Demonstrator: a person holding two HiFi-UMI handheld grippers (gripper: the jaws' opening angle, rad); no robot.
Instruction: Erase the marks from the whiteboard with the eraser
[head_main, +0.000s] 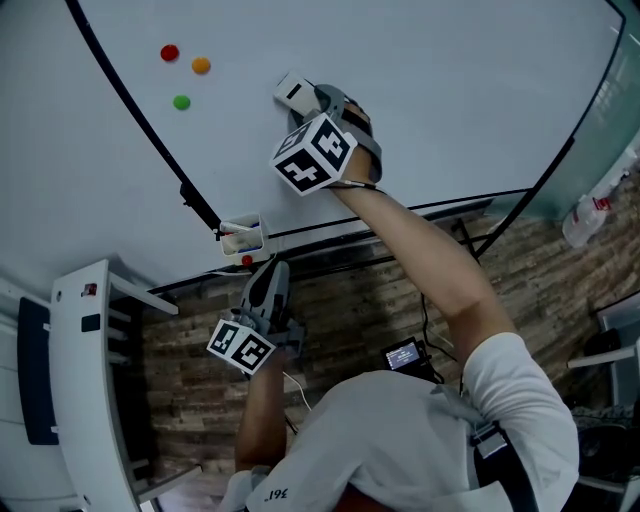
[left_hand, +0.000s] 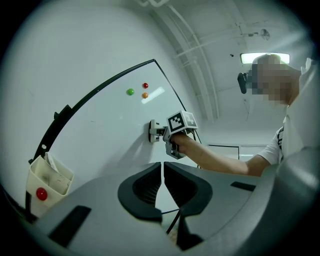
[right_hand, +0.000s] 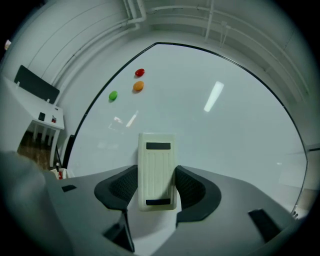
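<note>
The whiteboard (head_main: 420, 90) fills the upper head view, and I see no pen marks on it. A cream eraser (head_main: 292, 93) lies flat against the board, with my right gripper (head_main: 305, 98) shut on it. In the right gripper view the eraser (right_hand: 158, 170) stands upright between the dark jaws of the right gripper (right_hand: 158, 187), pressed to the board (right_hand: 215, 135). My left gripper (head_main: 268, 272) hangs low, below the board's bottom edge. In its own view the left gripper (left_hand: 163, 172) has its jaws closed together on nothing, and the eraser (left_hand: 152, 132) shows far off on the board.
Red (head_main: 169, 52), orange (head_main: 201, 65) and green (head_main: 181, 101) magnets sit at the board's upper left. A white pen holder (head_main: 243, 237) hangs at the lower frame, just above my left gripper. A white cabinet (head_main: 85, 380) stands left, a spray bottle (head_main: 590, 210) right, and a small device (head_main: 405, 354) lies on the floor.
</note>
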